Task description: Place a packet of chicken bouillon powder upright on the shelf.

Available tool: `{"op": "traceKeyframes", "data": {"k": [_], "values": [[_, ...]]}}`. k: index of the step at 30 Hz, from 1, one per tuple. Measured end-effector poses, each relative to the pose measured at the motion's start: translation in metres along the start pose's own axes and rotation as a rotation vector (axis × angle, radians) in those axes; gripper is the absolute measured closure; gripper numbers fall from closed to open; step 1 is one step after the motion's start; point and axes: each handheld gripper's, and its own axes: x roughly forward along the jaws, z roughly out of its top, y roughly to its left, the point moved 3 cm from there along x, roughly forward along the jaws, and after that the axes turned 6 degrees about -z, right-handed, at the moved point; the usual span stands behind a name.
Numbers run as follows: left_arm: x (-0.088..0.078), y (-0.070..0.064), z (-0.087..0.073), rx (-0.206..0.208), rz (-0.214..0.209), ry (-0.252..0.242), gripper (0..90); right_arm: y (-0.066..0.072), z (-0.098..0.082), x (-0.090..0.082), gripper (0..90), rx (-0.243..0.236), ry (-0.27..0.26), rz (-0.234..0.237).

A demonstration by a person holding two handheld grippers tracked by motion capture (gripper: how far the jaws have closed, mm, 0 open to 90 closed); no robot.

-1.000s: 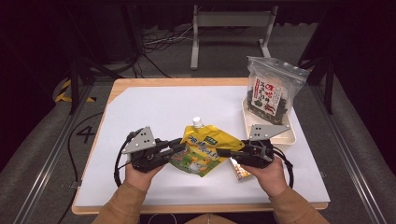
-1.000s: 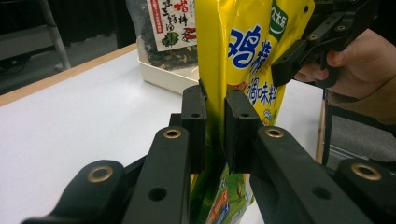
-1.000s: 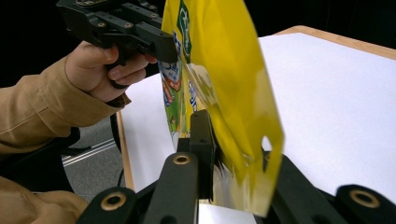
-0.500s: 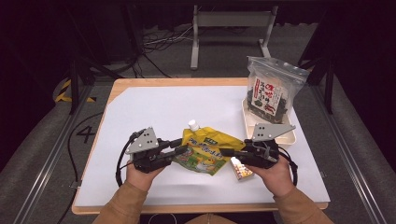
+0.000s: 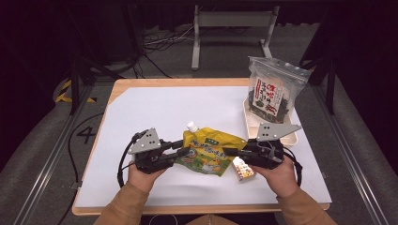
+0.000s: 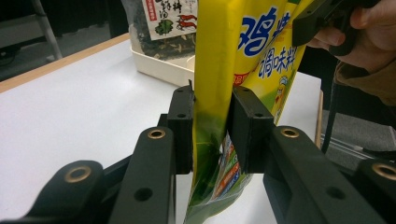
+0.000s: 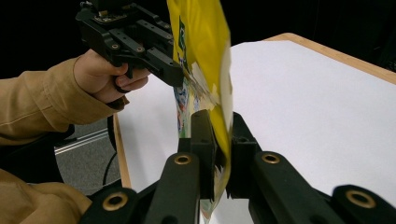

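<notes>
A yellow spouted pouch [image 5: 211, 150] with a white cap [image 5: 191, 126] hangs between my two grippers over the white table sheet. My left gripper [image 5: 185, 151] holds its left edge. In the left gripper view the pouch [image 6: 219, 70] fills the gap between the pads of my left gripper [image 6: 212, 121], which still touch it on both sides although the jaws have just been opening a little. My right gripper [image 5: 227, 151] is shut on the opposite edge. In the right gripper view my right gripper [image 7: 219, 140] pinches the thin yellow edge of the pouch [image 7: 201, 42].
A small printed packet [image 5: 243, 168] lies on the sheet under the right hand. A clear bag of dark seaweed [image 5: 274, 91] stands in a cream tray [image 5: 291, 138] at the right. The wooden table edge [image 5: 178, 83] borders the sheet at the back.
The right gripper has drifted slightly to the right with the pouch edge. The pouch's cap has shifted a little left and down. The left hand has stayed put.
</notes>
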Motion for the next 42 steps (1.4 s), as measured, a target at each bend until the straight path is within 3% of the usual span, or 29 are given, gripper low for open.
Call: {"op": "traceKeyframes", "data": {"k": [4, 6, 13, 18, 26, 42], "values": [[-0.003, 0.002, 0.001, -0.015, -0.012, 0.000, 66.3, 0.000, 0.002, -0.003, 84.8, -0.004, 0.003, 0.001], [-0.005, 0.002, 0.001, -0.023, -0.013, 0.000, 59.4, -0.002, 0.005, -0.006, 85.0, -0.012, 0.010, -0.004], [-0.009, 0.004, 0.001, -0.003, 0.006, 0.024, 53.9, -0.009, 0.016, -0.022, 85.0, -0.032, 0.028, -0.043], [-0.012, 0.008, -0.001, -0.025, 0.026, 0.030, 47.3, -0.017, 0.025, -0.036, 84.9, -0.032, 0.038, -0.077], [-0.019, 0.013, -0.003, -0.038, 0.067, 0.027, 44.5, -0.031, 0.035, -0.055, 84.9, -0.031, 0.040, -0.130], [-0.024, 0.019, -0.005, -0.053, 0.084, 0.033, 43.8, -0.056, 0.053, -0.080, 84.9, -0.047, 0.050, -0.218]]}}
